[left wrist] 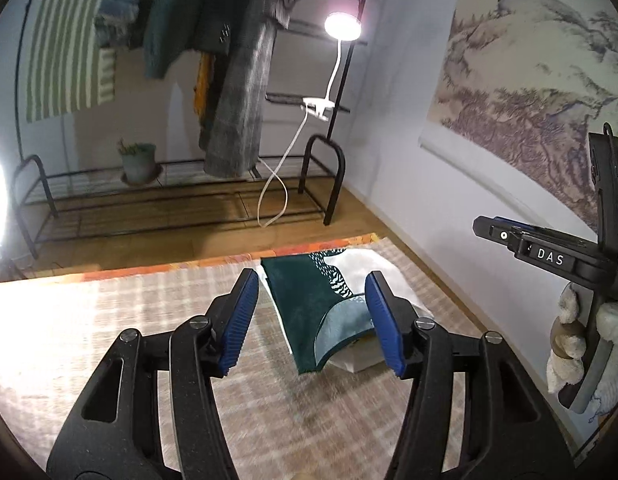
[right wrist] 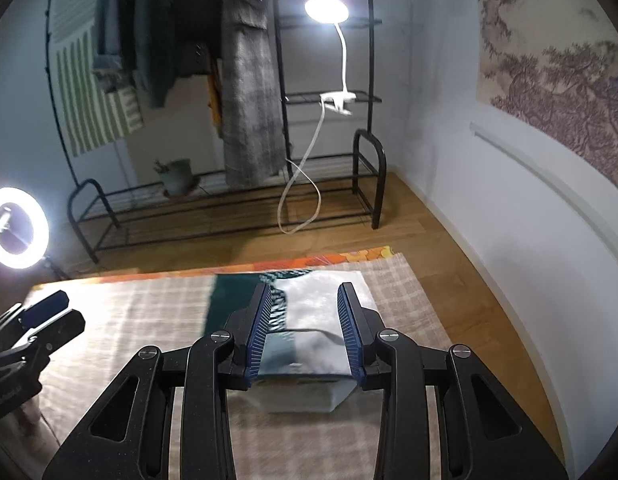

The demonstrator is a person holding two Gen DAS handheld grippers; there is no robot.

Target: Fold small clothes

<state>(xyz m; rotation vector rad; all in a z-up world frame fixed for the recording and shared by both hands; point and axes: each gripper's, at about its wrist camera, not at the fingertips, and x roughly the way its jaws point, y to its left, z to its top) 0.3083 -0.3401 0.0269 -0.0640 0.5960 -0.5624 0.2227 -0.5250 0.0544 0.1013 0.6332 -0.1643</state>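
Observation:
A small garment (left wrist: 309, 300), dark green and white with a patterned band, lies partly folded on a beige checked cloth (left wrist: 109, 320); in the right wrist view it (right wrist: 309, 312) sits on a pale folded stack. My left gripper (left wrist: 309, 288) is open and empty, hovering above the garment's near edge. My right gripper (right wrist: 305, 304) is open and empty, just above the garment's white part. The right gripper also shows at the right edge of the left wrist view (left wrist: 549, 252), held by a gloved hand. The left gripper shows at the left of the right wrist view (right wrist: 49, 312).
A black clothes rack (right wrist: 229, 208) with hanging coats stands behind the table on a wooden floor. A clip lamp (right wrist: 325, 10) and a ring light (right wrist: 17, 228) shine. A potted plant (right wrist: 175, 176) sits on the rack shelf. A wall with a landscape print (left wrist: 529, 80) is on the right.

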